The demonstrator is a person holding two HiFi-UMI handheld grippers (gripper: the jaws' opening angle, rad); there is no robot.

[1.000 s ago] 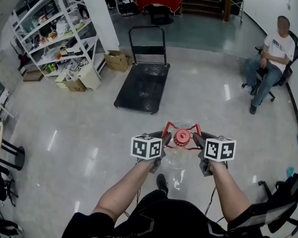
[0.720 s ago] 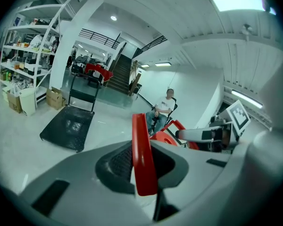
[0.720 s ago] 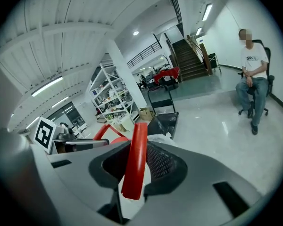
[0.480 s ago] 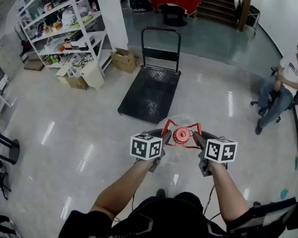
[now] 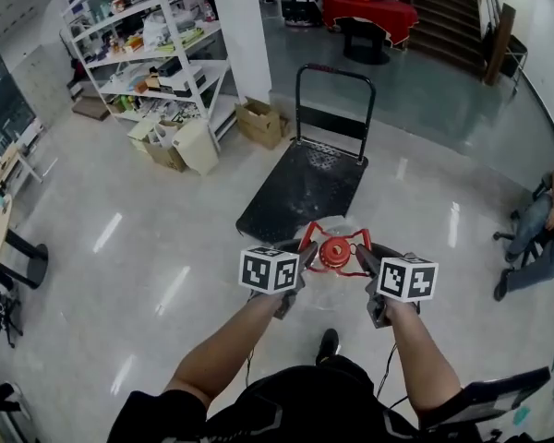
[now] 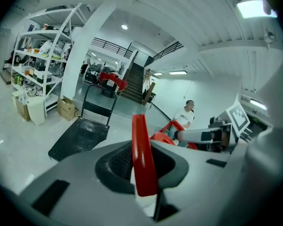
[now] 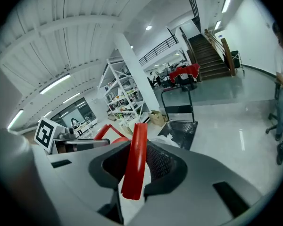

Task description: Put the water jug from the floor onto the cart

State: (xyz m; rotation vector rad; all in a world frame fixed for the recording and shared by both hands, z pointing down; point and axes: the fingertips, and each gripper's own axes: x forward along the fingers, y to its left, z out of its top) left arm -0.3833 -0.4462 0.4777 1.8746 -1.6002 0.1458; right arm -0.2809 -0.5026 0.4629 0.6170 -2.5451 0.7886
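The water jug (image 5: 336,289) is clear with a red cap and a red carry handle (image 5: 312,235), and hangs off the floor between my two grippers. My left gripper (image 5: 304,256) is shut on the handle's left strap (image 6: 142,159). My right gripper (image 5: 363,258) is shut on the right strap (image 7: 134,166). The black flat cart (image 5: 305,187), with its upright push bar at the far end, stands on the floor just beyond the jug. Its deck also shows in the left gripper view (image 6: 78,135) and in the right gripper view (image 7: 181,132).
White shelving (image 5: 157,53) with cardboard boxes (image 5: 258,123) stands at the left, beside a white column (image 5: 245,35). A seated person (image 5: 545,238) is at the right edge. A red-covered table (image 5: 369,12) and stairs lie beyond the cart. A stool (image 5: 23,257) stands at far left.
I have walked forward with the jug in both grippers. The cart is nearer and more central, and the seated person has slid to the right edge. Both grips are unchanged.
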